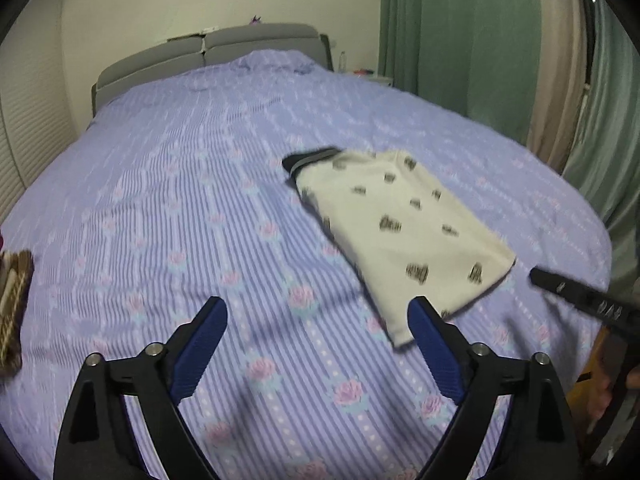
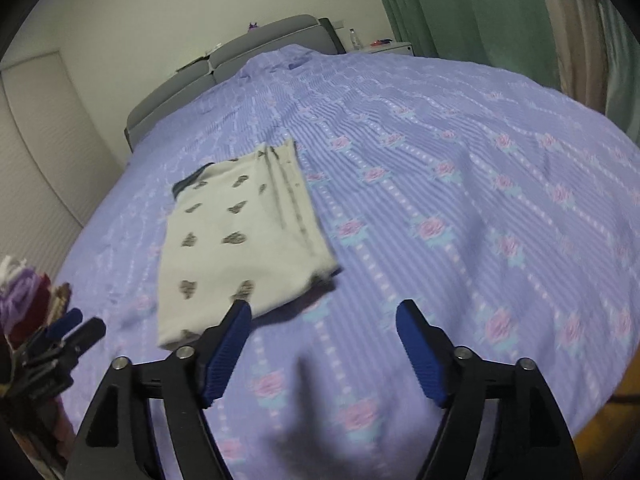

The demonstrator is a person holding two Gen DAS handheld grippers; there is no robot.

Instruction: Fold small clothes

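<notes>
A small cream garment with dark printed patches and a dark striped collar lies folded flat on the purple bedspread. In the left wrist view it sits ahead and to the right of my left gripper, which stands open over bare bedspread with nothing between its blue pads. The right wrist view shows the same garment ahead and to the left of my right gripper, also open and empty, its left pad near the garment's near edge. The tip of the right gripper shows at the right edge of the left wrist view.
A pile of other clothes lies at the bed's left edge, seen also as a brown knit piece. A grey headboard stands at the far end, green curtains on the right, and a nightstand beside the bed.
</notes>
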